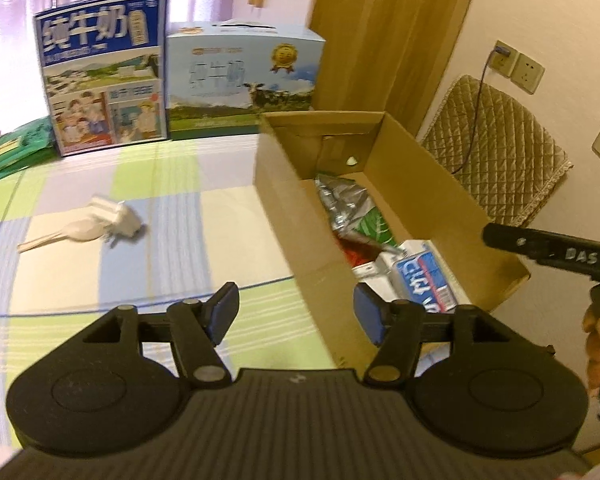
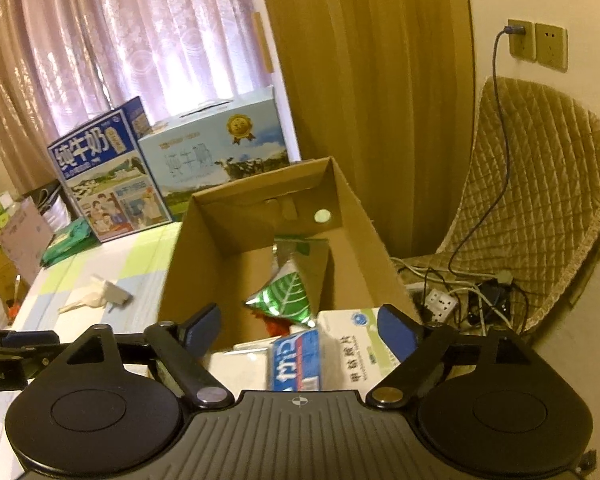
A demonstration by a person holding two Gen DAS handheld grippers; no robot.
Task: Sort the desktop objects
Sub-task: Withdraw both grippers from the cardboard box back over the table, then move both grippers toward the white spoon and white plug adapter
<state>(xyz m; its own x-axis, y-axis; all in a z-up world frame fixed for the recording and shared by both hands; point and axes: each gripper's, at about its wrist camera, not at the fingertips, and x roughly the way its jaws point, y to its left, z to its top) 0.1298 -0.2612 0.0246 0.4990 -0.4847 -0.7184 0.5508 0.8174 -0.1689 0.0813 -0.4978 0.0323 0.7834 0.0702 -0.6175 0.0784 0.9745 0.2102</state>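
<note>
A table under a smooth checked cloth (image 1: 100, 184) of pale green, blue and cream squares fills the room's middle, with sheer pink curtains (image 2: 132, 40) and a heavier tan drape (image 2: 360, 80) behind it. A quilted beige cover (image 2: 540, 200) hangs at the wall beside two sockets (image 2: 538, 42), over a tangle of cables and a power strip (image 2: 442, 302).

One open corrugated cardboard box (image 1: 300, 216) stands on the cloth's right part. Two printed milk cartons stand against the curtain: a dark blue upright one (image 1: 104, 72) and a pale blue one (image 1: 240, 80) just beside it. A flat green packet (image 1: 8, 152) lies to their left.

Inside the box lie a crinkled foil pouch with a green leaf print (image 2: 284, 296), a white medicine carton (image 2: 356, 344) and a blue-and-white carton (image 2: 298, 360).

Out on the cloth, well apart from the box, rest one white plug adapter (image 1: 120, 220) and one pale plastic spoon (image 1: 64, 236), touching.

The left gripper (image 1: 296, 312) hovers over the box's near corner, blue pads spread, empty. The right gripper (image 2: 300, 332) hangs above the box contents, likewise spread wide and grasping nothing.
</note>
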